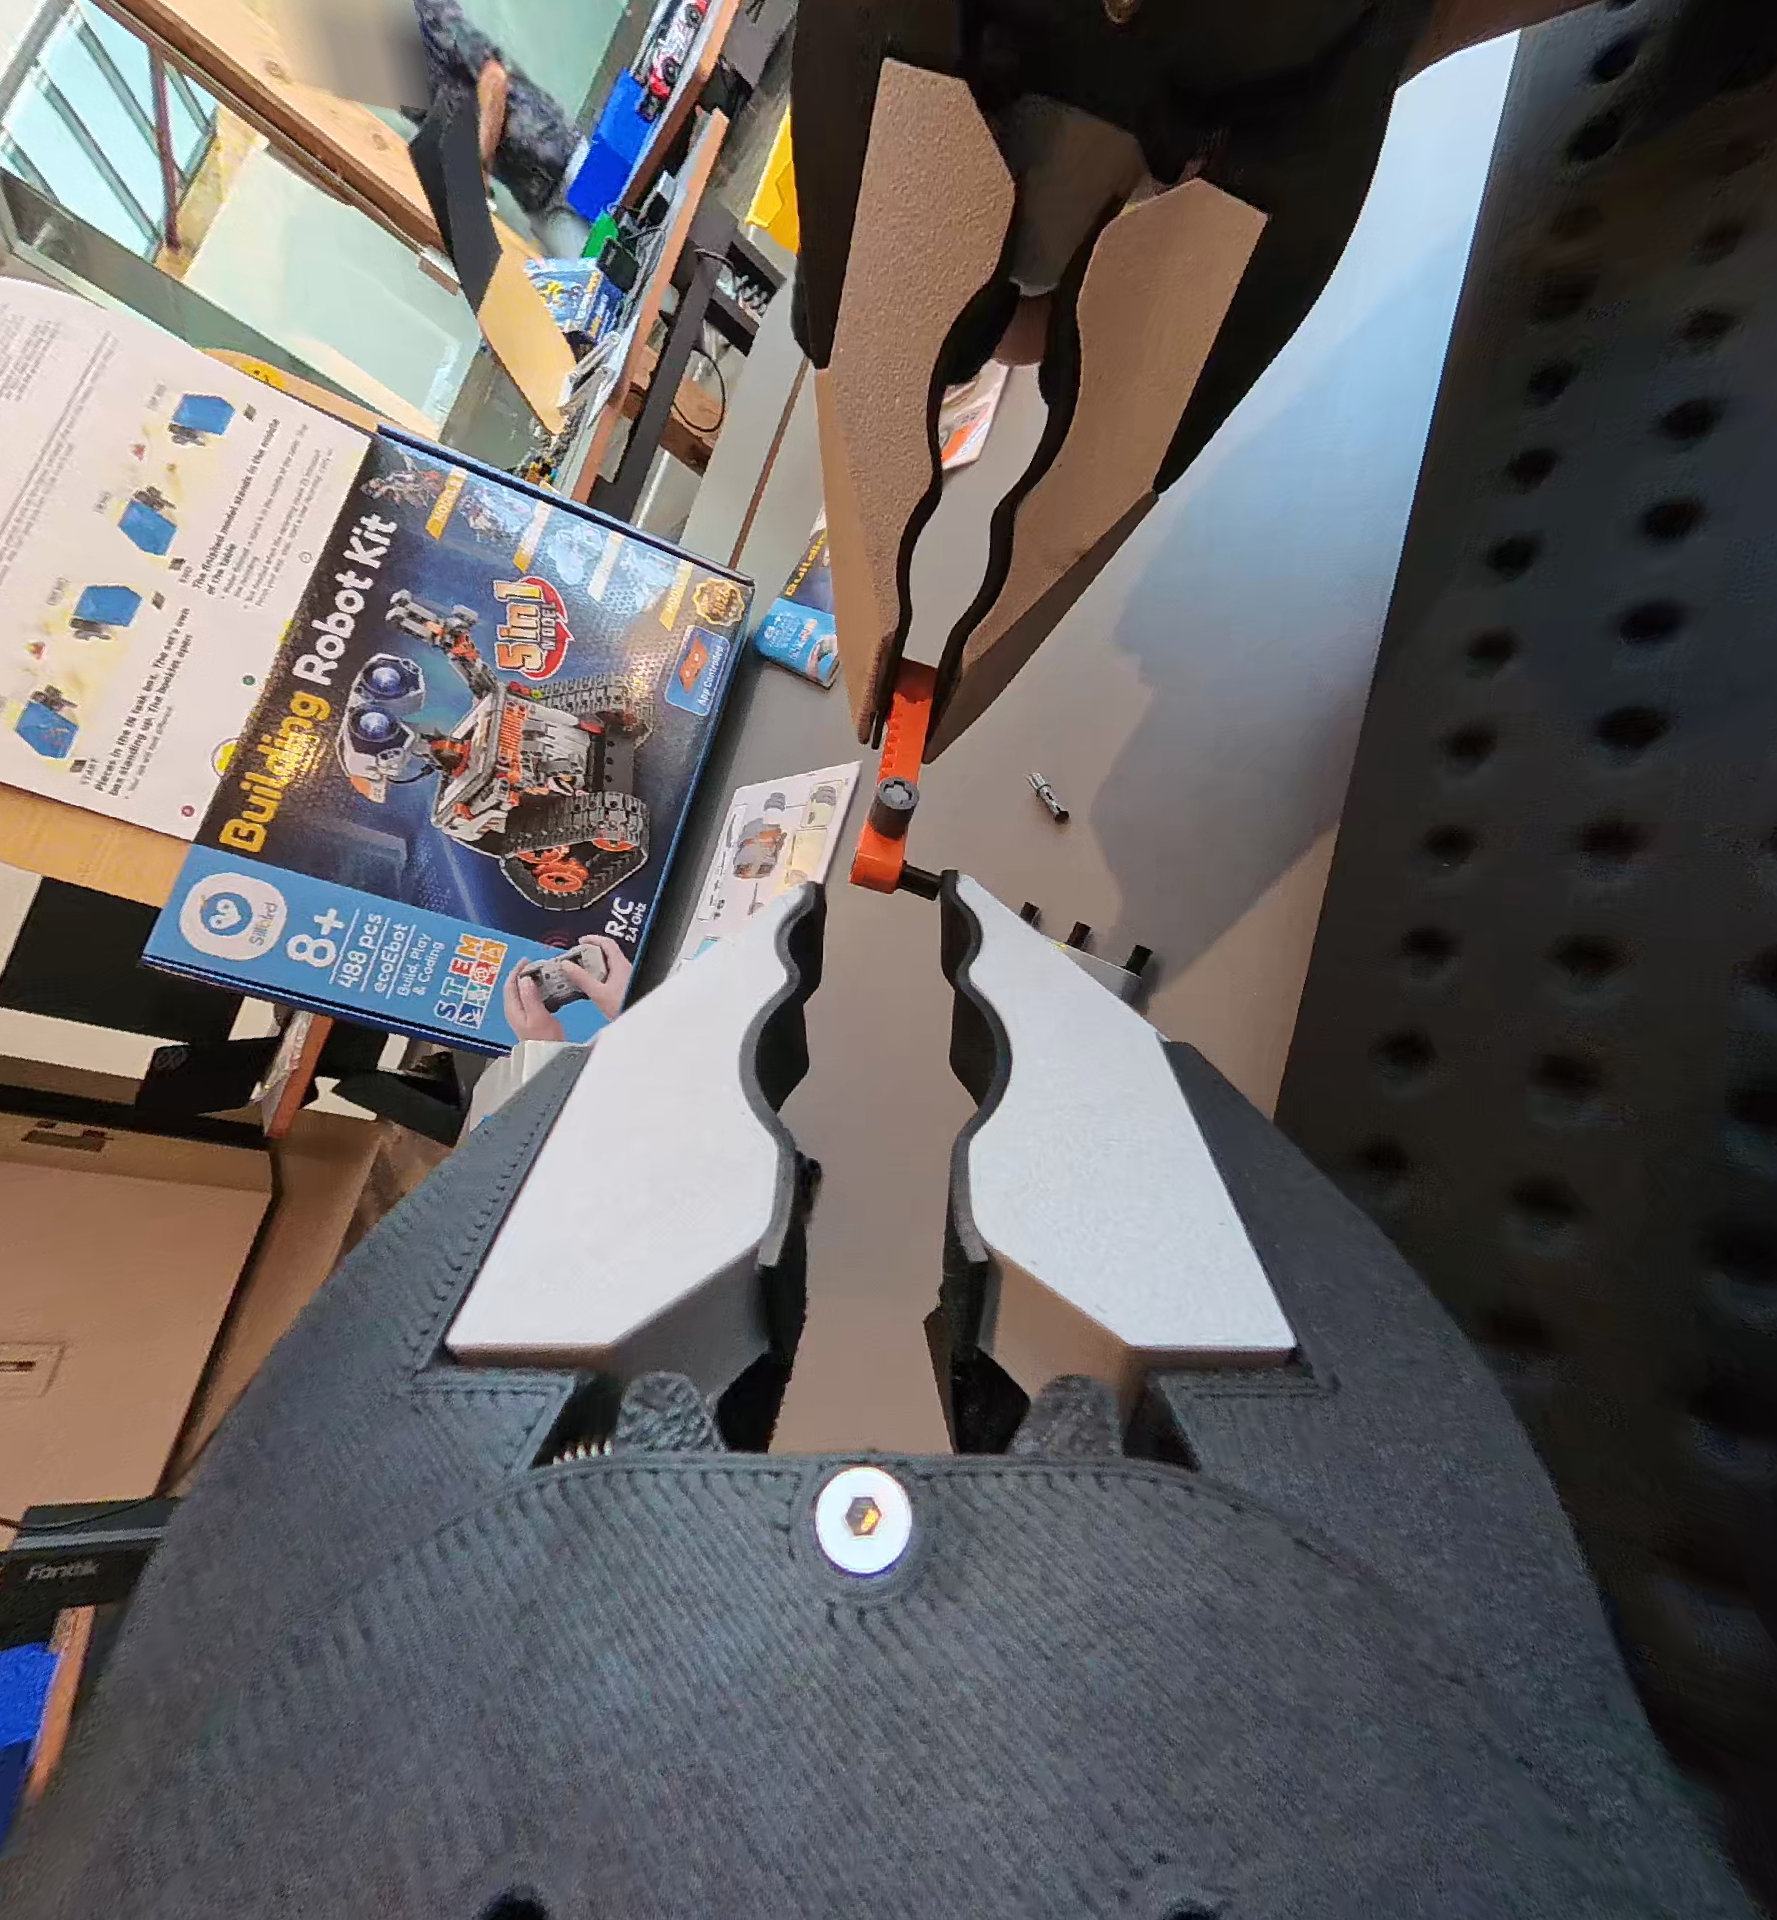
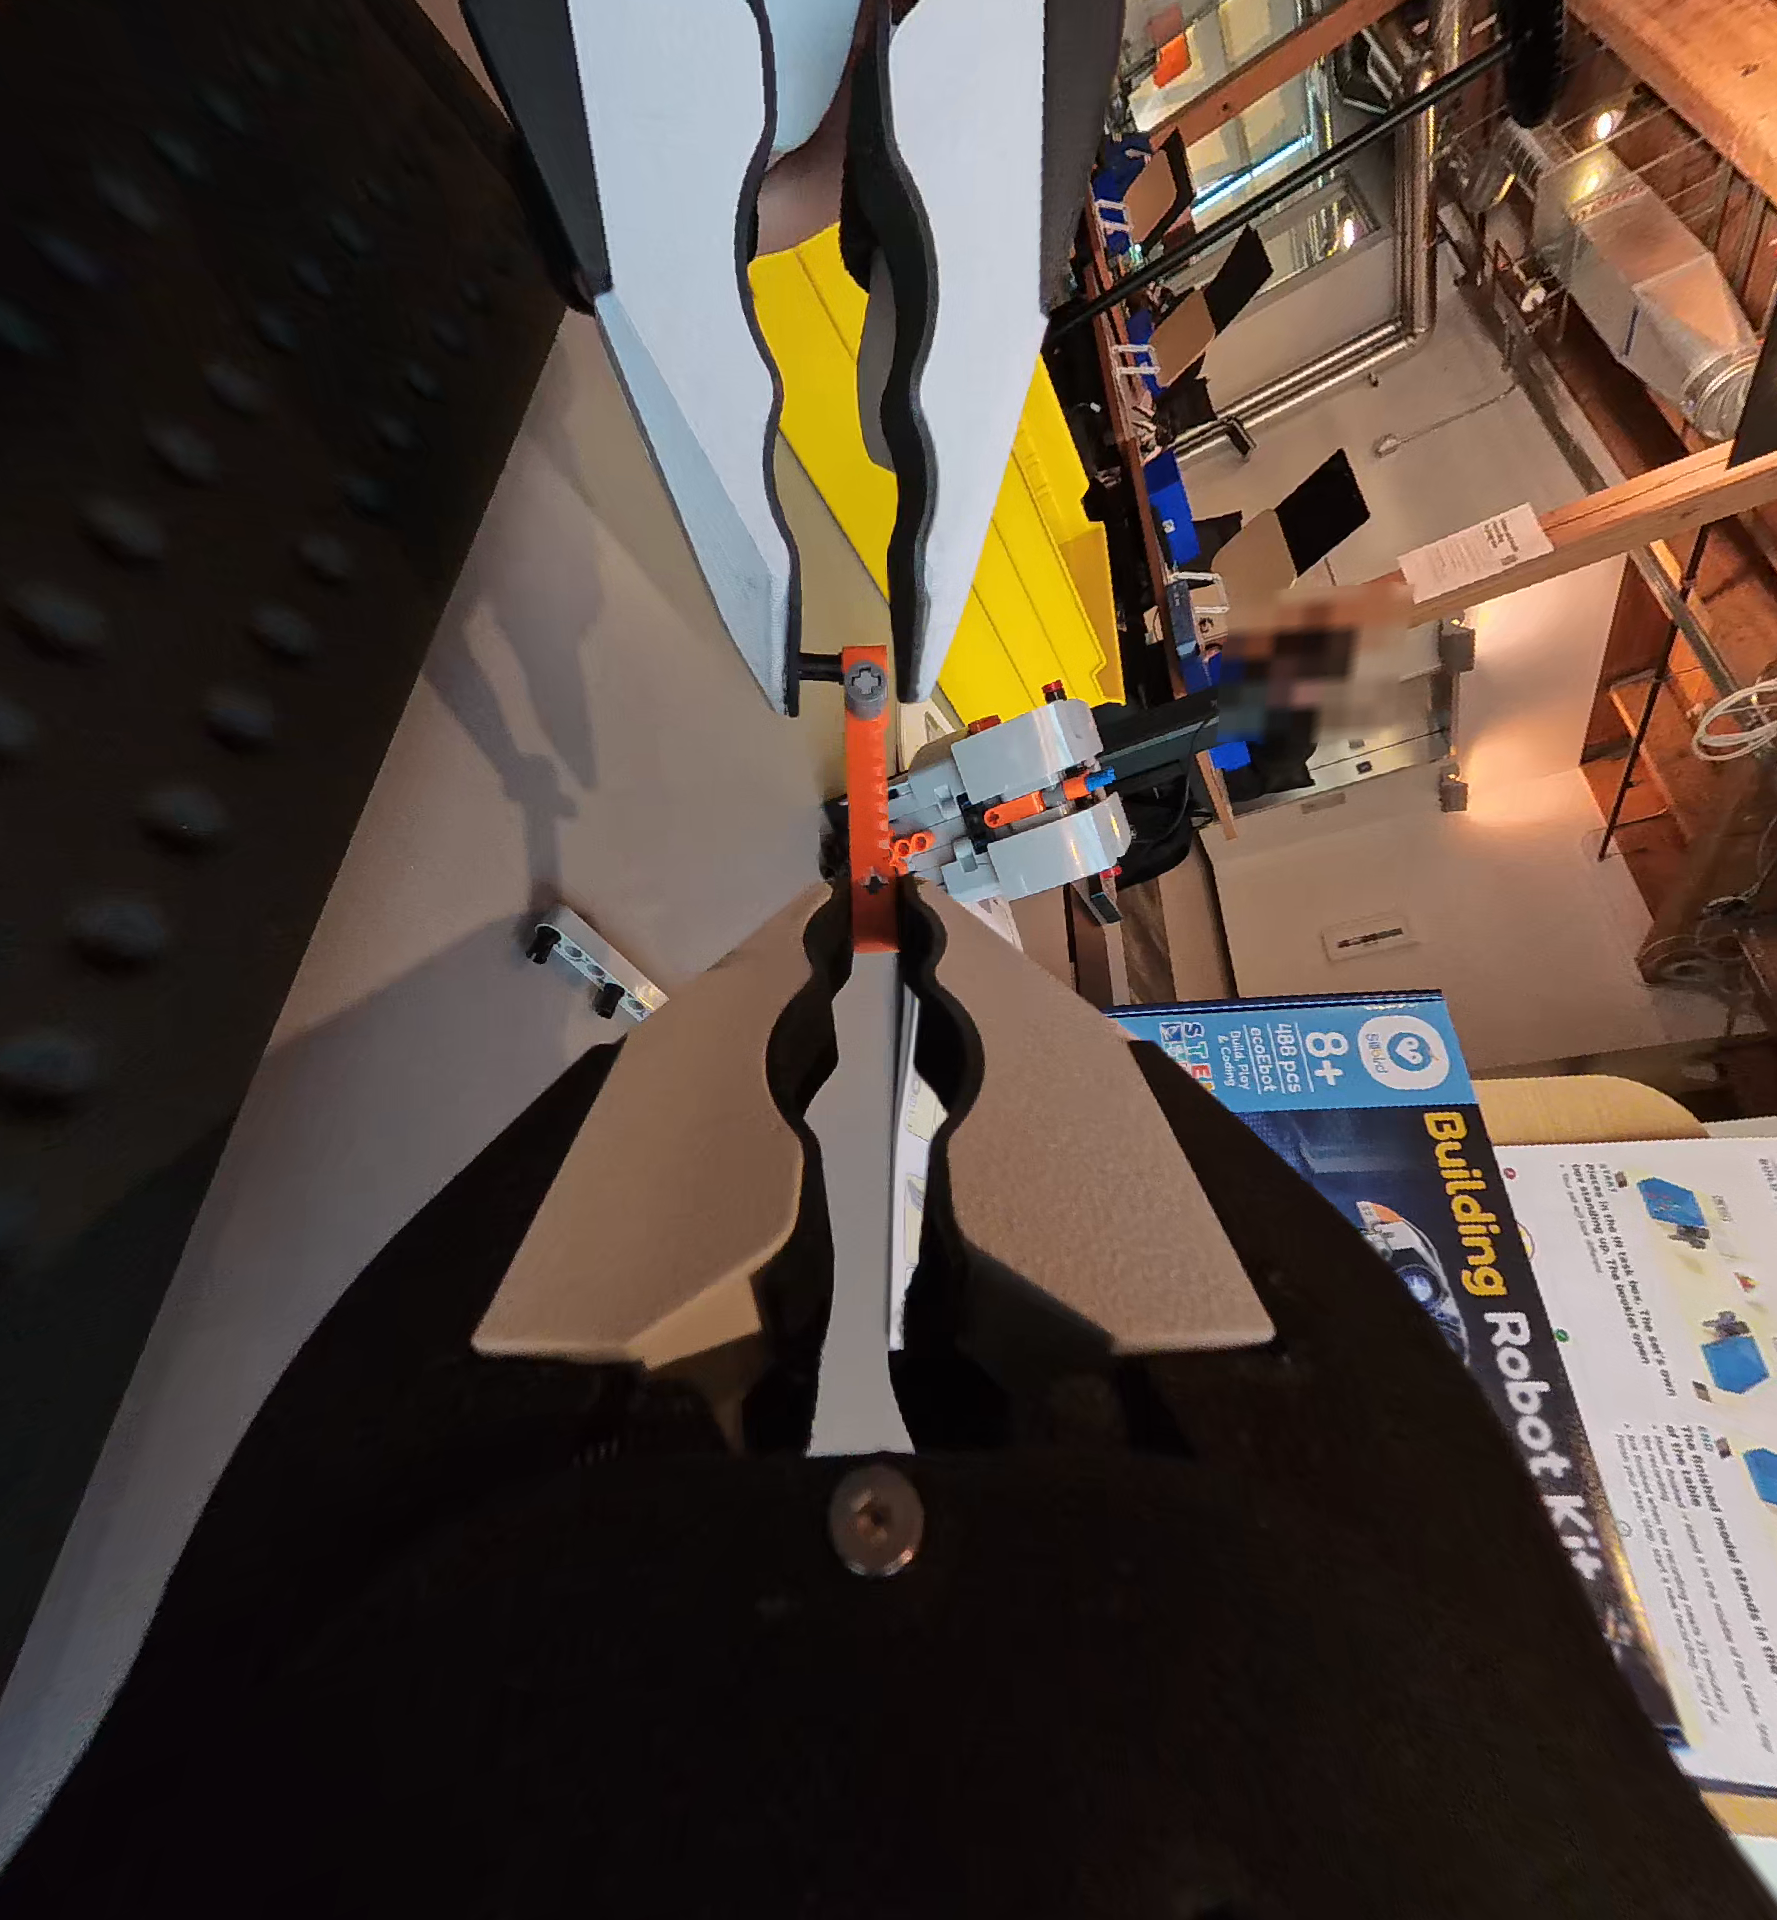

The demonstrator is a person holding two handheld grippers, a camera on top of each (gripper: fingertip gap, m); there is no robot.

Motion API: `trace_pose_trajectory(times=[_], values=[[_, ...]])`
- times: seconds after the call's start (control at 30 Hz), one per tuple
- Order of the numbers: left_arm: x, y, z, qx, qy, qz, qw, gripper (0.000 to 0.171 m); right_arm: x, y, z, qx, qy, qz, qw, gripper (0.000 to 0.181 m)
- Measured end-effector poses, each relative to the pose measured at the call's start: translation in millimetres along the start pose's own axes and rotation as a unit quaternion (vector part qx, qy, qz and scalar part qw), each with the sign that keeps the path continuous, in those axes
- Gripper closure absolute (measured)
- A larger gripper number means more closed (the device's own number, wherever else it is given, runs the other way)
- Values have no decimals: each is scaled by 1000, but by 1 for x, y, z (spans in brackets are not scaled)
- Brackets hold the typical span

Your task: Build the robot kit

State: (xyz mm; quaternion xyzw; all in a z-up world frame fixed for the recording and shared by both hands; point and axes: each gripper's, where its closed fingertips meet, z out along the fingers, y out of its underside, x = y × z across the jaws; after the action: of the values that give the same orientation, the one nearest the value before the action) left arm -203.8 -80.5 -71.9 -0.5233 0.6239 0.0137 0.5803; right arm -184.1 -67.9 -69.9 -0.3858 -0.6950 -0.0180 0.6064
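My right gripper [image 2: 876,906], with tan fingers, is shut on one end of an orange toy beam [image 2: 868,800] and holds it above the grey table [image 2: 551,790]. It shows at the top of the left wrist view [image 1: 907,722]. My left gripper [image 1: 884,891], with white fingers, is open, its jaws a little apart astride the beam's [image 1: 889,821] other end. A black pin [image 1: 923,881] sticks sideways out of that end and touches one fingertip. A grey pin [image 2: 866,681] sits in the same end. The left gripper also shows in the right wrist view [image 2: 853,694].
A grey beam with black pins [image 2: 593,971] and a small loose pin [image 1: 1048,795] lie on the table. A partly built grey model [image 2: 1019,800], a booklet [image 1: 780,842], the kit box [image 1: 448,748], a printed sheet [image 1: 84,540] and a yellow bin [image 2: 1019,499] stand around. A black perforated panel [image 1: 1642,727] borders the table. My two grippers' fingertips are within a few centimetres of each other.
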Motion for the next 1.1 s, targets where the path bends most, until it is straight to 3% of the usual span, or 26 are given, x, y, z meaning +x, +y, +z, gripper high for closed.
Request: trace_pose_trajectory(times=[0.23,0.33,0.5,0.7,0.8,0.93,1.1], values=[[3,-3,1,-3,-3,21,1000,152,-4,-3,1,4,-7,-3,1000,174],[5,-2,2,-6,3,17,1000,154,-8,0,3,8,-31,42,999,174],[1,-10,-5,28,28,-70,997,153,-10,-3,0,43,-93,178,979,175],[-2,-20,-16,73,89,-159,981,146,-12,-15,-7,91,-153,269,947,175],[-1,-26,-20,85,95,-154,980,146,-3,-20,-11,110,-109,221,963,174],[-3,-28,-21,89,85,-158,980,144,16,-18,-15,79,17,64,995,174],[-4,-30,-21,81,70,-122,987,143,12,-26,-12,72,38,-3,997,174]])
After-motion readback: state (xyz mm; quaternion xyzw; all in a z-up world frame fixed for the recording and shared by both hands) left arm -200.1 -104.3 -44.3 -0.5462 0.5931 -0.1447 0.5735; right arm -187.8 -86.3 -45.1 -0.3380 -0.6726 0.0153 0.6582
